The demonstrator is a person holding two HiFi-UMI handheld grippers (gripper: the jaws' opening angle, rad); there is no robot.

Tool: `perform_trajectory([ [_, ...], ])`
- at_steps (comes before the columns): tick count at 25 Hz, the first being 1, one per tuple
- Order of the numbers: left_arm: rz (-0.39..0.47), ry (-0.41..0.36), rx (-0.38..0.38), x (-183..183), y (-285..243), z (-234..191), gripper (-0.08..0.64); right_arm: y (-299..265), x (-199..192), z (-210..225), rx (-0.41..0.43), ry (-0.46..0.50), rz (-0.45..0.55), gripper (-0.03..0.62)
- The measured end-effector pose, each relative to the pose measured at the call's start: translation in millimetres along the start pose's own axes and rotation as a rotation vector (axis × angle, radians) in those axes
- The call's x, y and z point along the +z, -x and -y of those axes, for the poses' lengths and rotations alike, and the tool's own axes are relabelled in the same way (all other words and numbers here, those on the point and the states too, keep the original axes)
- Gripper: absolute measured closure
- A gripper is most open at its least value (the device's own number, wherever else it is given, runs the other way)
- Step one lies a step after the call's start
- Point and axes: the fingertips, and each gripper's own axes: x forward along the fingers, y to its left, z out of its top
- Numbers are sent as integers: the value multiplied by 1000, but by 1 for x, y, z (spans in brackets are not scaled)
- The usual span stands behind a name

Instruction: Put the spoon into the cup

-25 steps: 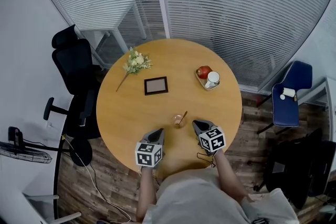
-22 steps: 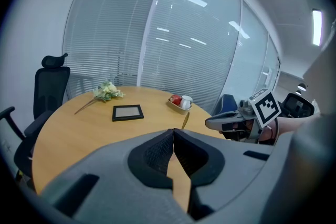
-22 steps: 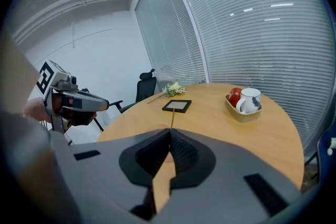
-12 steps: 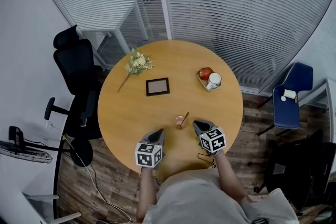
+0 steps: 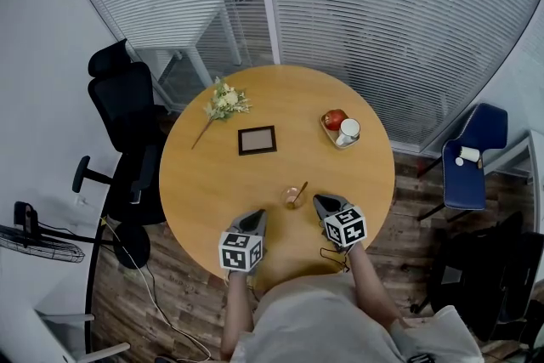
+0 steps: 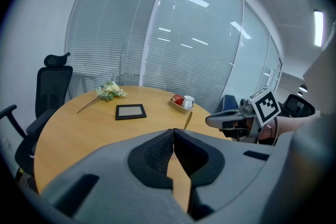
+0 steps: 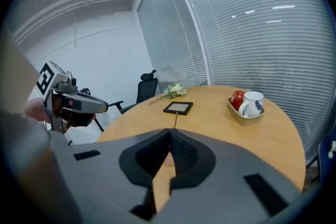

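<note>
In the head view, the cup (image 5: 291,199) stands on the round table (image 5: 212,183) near its front edge, with the spoon (image 5: 299,189) already in it, handle leaning up and away from the person. The cup sits between the two grippers, apart from both: the left gripper (image 5: 257,216) is off to its lower left, and the right gripper (image 5: 320,201) is just beside it on the right. In the left gripper view, the left gripper (image 6: 173,131) has its jaws pressed together with nothing between them; the spoon (image 6: 187,120) handle rises just beyond and right of the tips, in front of the right gripper (image 6: 214,121). In the right gripper view, the right gripper (image 7: 169,131) likewise has its jaws closed and empty, with the spoon (image 7: 175,120) handle poking up right behind the tips
</note>
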Motion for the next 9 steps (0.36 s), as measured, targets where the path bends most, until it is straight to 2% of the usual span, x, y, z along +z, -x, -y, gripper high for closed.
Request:
perform_trajectory([
  [9, -7, 2, -3, -6, 0, 2, 551, 2, -2, 0, 0, -4, 5, 594],
])
